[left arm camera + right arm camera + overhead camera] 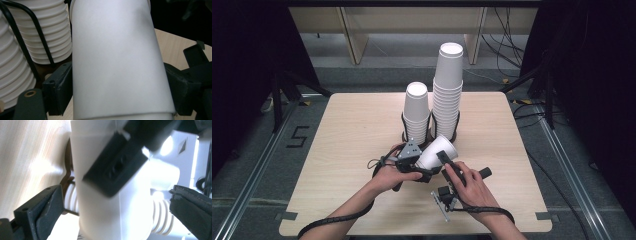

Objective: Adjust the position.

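With the left hand-held gripper (424, 167) clamped on a loose cup (438, 152), the right hand-held gripper (447, 160) spreads apart beside it; stacking on the short stack (417, 112) remains.

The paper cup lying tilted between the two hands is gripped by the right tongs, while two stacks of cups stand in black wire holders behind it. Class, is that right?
Not quite. The paper cup is gripped by the left tongs, not the right: the left gripper view shows both jaws pressed on its sides. The right tongs stand open around it. The two stacks do stand in wire holders behind.
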